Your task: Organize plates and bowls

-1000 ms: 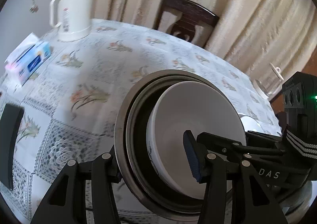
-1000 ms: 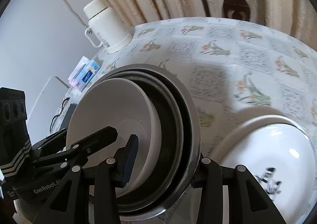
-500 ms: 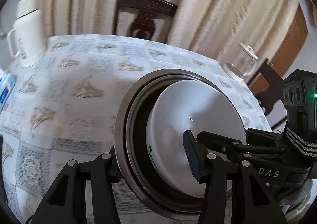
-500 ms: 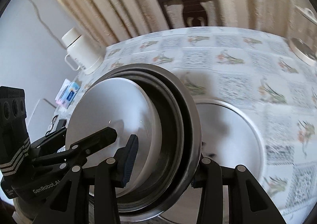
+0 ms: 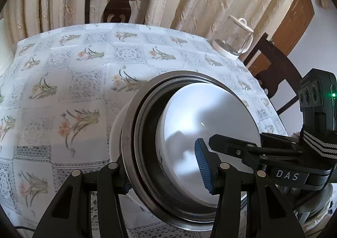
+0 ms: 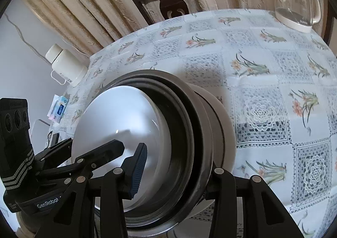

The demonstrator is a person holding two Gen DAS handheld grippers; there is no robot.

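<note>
left gripper [image 5: 166,171] clamped on rim of round steel bowl [image 5: 134,132], one finger inside, one outside | right gripper [image 6: 174,171] grips opposite rim likewise | white ceramic bowl [image 5: 210,124] nested inside steel bowl | stack over white plate [image 6: 227,124] on floral tablecloth [image 6: 263,82]

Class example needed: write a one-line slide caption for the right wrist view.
Both claws, right claw and left claw, grip a steel bowl holding a white bowl above the floral tablecloth.
</note>
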